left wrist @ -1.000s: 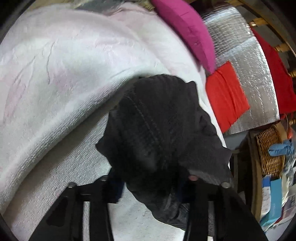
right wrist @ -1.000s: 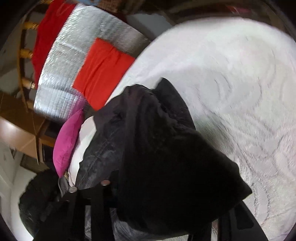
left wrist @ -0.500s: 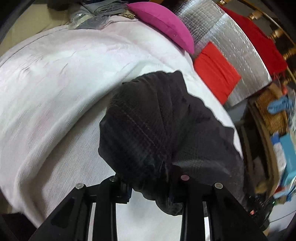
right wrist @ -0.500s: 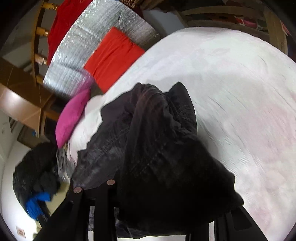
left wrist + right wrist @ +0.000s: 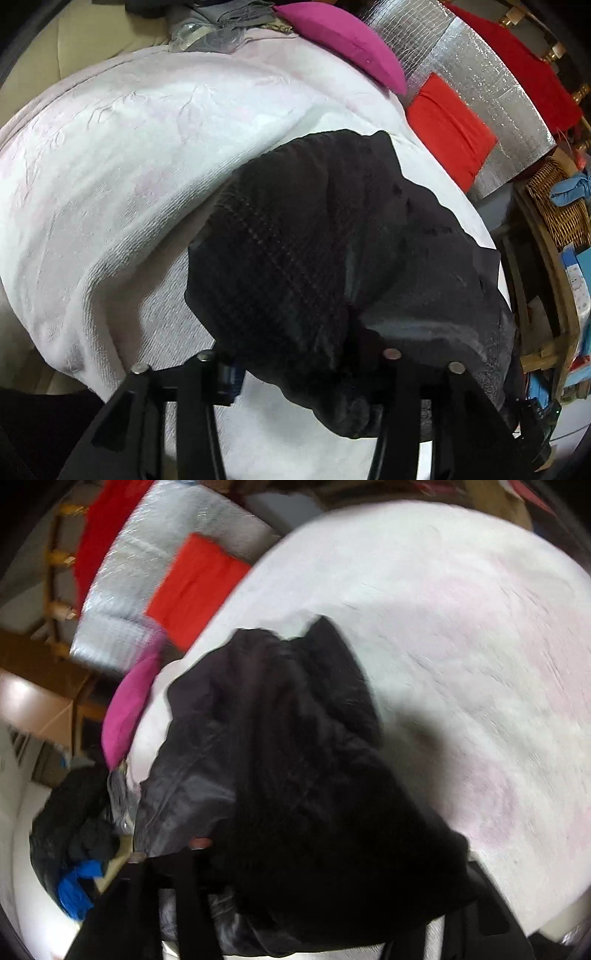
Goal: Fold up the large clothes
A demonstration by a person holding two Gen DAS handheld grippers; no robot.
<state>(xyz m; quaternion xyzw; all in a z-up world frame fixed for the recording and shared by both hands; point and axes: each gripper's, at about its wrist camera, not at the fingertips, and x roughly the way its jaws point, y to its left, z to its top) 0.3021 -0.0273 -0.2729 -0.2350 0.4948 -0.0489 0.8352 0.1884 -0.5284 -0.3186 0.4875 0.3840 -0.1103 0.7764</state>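
Your left gripper [image 5: 299, 363] and right gripper [image 5: 332, 853] both have jaws opening with the black garment [image 5: 332, 258] bunched between them — its length running straight ahead onto the bed [image 5: 110, 166].

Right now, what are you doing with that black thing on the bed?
A person is folding a big black garment on a white bedspread, using a gripper in each hand. The left gripper and right gripper both have the bunched cloth lying between their fingers, and their jaws are opening, so they seem to be letting it go.
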